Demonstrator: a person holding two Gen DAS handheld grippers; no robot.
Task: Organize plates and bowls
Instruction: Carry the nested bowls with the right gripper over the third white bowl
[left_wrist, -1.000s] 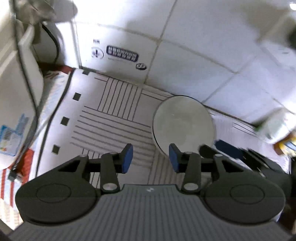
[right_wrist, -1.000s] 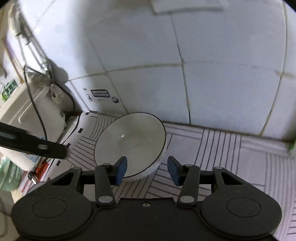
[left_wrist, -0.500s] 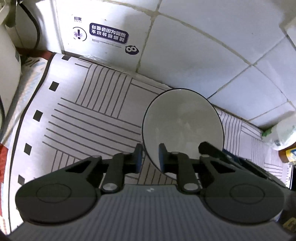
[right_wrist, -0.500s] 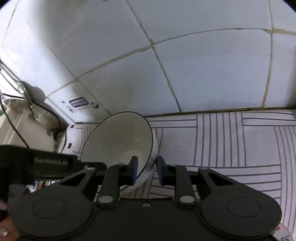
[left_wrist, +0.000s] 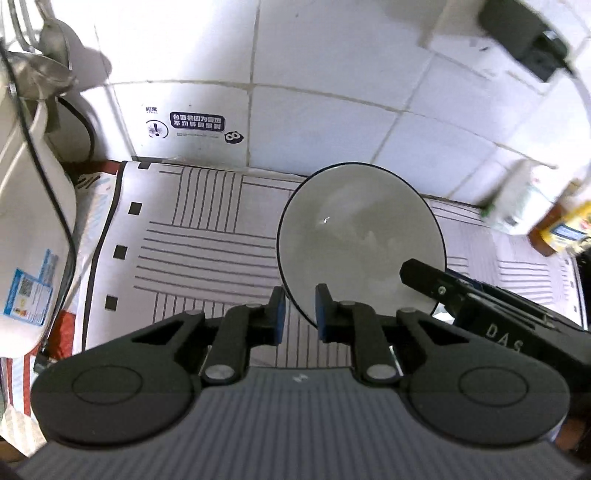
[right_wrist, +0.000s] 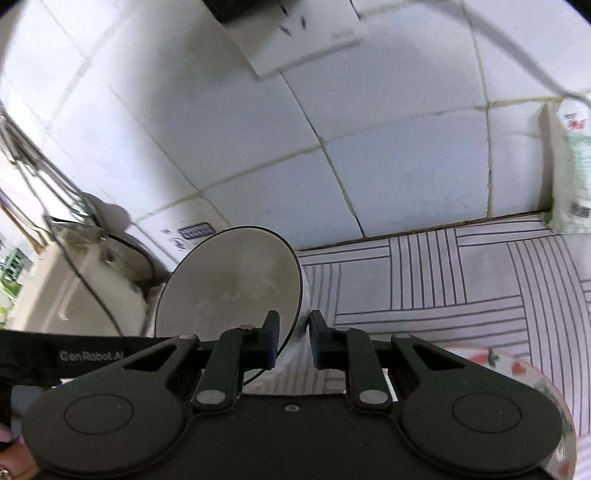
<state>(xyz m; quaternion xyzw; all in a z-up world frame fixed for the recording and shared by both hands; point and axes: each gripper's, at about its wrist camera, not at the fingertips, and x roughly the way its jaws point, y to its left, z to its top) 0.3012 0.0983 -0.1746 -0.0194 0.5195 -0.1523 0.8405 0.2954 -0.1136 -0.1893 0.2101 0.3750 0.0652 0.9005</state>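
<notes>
Far off to the bowl's left stands a white appliance (left_wrist: 26, 229) with a dark cord draped over it, pushed up against the tiled wall (left_wrist: 332, 66), and the striped mat (left_wrist: 192, 236) runs out from it across the worktop. On to the left gripper (left_wrist: 298, 314): its blue-padded fingers (left_wrist: 277, 314) are drawn close around the near rim of the bowl (left_wrist: 360, 236), one pad on each side of the dark edge, pinching it. The bowl itself is a pale, dark-rimmed dish, tipped up so its hollow faces the left wrist camera, and it looks lifted clear of the mat behind it, though actual clearance is hard to judge. Moving to the bowl's right side, the right gripper (right_wrist: 291, 339) has its fingers (right_wrist: 271, 339) narrowed on the opposite rim, with the bowl (right_wrist: 229, 284) wall passing between them, so this too reads as a pinch. Two grips on opposite edges make sense: a smooth, wide bowl held by one thin rim could swing or slip. Further right of the bowl, a plate with a red-and-green pattern (right_wrist: 517, 369) peeks in beside the right gripper, probably another piece to sort, and a white and green packet (right_wrist: 569, 162) leans in the wall's corner.
</notes>
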